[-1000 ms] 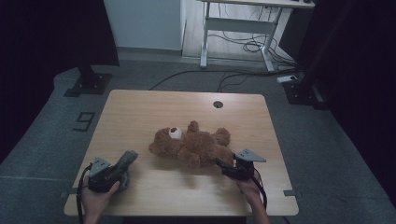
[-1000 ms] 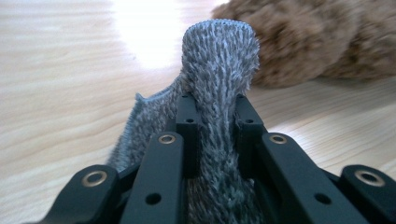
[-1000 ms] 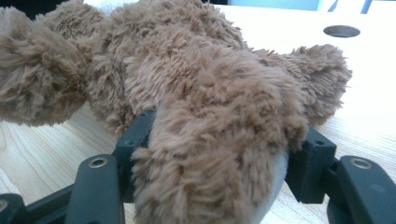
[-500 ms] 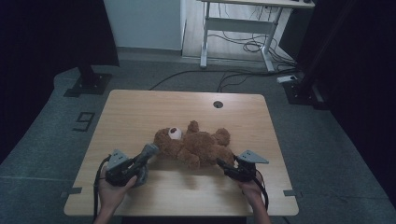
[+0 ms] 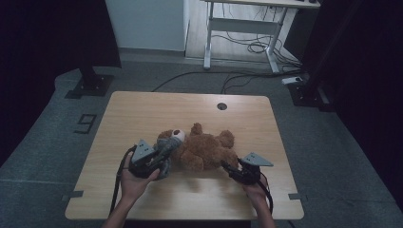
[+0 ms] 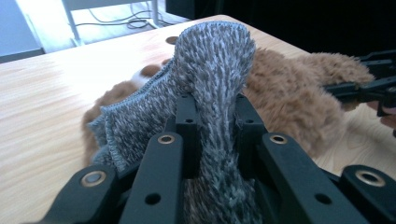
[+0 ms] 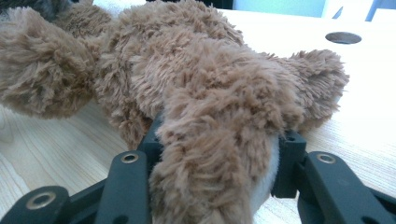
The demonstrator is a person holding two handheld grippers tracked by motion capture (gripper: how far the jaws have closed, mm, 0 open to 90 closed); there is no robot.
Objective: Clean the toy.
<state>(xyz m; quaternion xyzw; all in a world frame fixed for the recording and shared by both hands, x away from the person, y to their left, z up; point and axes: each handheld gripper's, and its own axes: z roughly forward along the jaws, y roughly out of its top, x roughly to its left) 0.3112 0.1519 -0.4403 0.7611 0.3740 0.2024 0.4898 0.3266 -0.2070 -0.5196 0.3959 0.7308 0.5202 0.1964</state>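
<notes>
A brown teddy bear (image 5: 204, 152) (image 6: 289, 88) (image 7: 187, 60) lies on its back in the middle of the wooden table (image 5: 157, 109), head to the left. My left gripper (image 5: 164, 153) (image 6: 217, 100) is shut on a grey fuzzy cloth (image 5: 167, 147) (image 6: 210, 60), held up against the bear's head. My right gripper (image 5: 229, 168) (image 7: 219, 140) sits at the bear's near right leg (image 7: 210, 163). Its jaws have just been closing, and the leg fills the gap between them, fur pressed on both sides. The right gripper's far jaws (image 6: 364, 86) also show in the left gripper view.
A round cable hole (image 5: 222, 106) (image 7: 343, 37) is in the table's far side. Behind the table stand a white desk frame (image 5: 247, 28) with loose cables on the floor and black stand bases (image 5: 90, 85) at left and right.
My left gripper has carried the grey cloth rightward and up, from the table's near left to the bear's head. The right gripper has stayed at the leg.
</notes>
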